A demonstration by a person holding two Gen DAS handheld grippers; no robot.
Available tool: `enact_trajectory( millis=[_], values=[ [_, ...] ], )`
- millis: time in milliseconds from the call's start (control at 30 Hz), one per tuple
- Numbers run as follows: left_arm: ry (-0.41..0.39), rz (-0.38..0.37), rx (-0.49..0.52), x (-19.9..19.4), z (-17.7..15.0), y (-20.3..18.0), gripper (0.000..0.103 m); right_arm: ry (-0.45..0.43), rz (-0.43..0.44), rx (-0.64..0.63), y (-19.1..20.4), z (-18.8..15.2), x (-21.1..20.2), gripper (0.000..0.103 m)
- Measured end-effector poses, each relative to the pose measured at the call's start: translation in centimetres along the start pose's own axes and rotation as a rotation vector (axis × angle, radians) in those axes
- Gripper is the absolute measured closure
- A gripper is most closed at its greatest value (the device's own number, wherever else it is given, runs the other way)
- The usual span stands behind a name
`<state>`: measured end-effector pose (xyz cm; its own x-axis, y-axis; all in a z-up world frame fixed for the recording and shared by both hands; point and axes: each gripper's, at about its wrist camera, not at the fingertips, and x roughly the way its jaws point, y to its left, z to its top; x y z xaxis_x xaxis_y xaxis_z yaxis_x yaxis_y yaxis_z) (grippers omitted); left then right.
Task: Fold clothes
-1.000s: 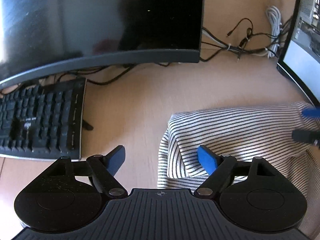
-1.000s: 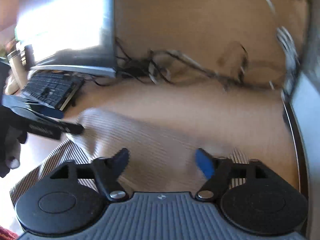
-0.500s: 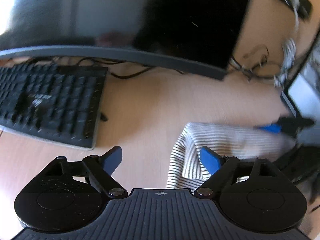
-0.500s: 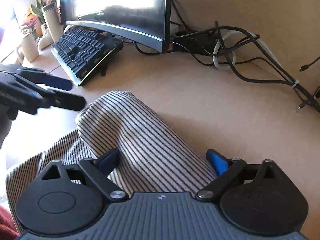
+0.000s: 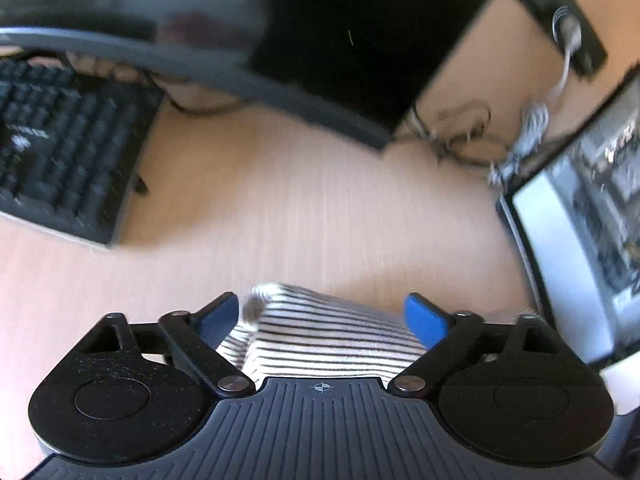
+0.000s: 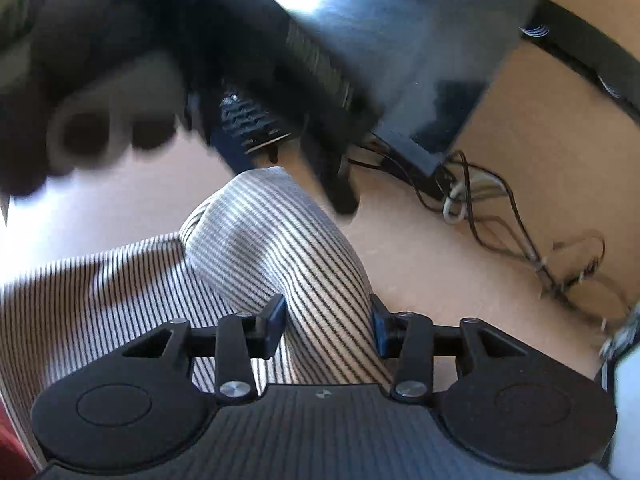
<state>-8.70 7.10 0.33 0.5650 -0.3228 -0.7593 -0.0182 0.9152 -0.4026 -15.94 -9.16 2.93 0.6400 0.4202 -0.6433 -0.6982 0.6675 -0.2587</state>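
Note:
A white garment with thin black stripes (image 6: 280, 240) lies bunched on the wooden desk (image 5: 300, 200). My right gripper (image 6: 327, 322) is shut on a raised ridge of this cloth, its fingers pressing both sides of the fold. My left gripper (image 5: 322, 312) is open wide, with the folded end of the striped garment (image 5: 320, 332) lying between and below its fingers, which do not pinch it. In the right wrist view, the left gripper's body and a dark finger (image 6: 336, 176) hang blurred just above the far end of the cloth, held by a hand (image 6: 80, 120).
A black keyboard (image 5: 60, 152) sits at the left under a curved dark monitor (image 5: 320, 20). A lit second screen (image 5: 580, 240) stands at the right edge. Tangled cables (image 6: 500, 220) lie by the back wall.
The right gripper's fingers have closed in on the raised fold of the cloth. The left gripper has swung right and over the garment's end, still open, and now sits close to the right gripper.

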Motion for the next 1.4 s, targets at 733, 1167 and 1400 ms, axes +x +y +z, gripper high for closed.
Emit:
enact_trajectory(
  millis=[733,1167,1400],
  values=[
    [0.050,0.066,0.080,1.0,-1.9,-0.5,0.015,0.113,-0.055,0.953,-15.7,-10.0,-3.7,0.049],
    [-0.123,0.059,0.192,1.0,2.8,-3.0,0.062,-0.006,-0.224,0.744,-18.2,-6.6,-3.1,0.073],
    [-0.071,0.126,0.271,2.2,-0.5,-3.1,0.057,-0.093,-0.268,0.572,-15.0,-4.8,-6.0,0.065]
  ],
)
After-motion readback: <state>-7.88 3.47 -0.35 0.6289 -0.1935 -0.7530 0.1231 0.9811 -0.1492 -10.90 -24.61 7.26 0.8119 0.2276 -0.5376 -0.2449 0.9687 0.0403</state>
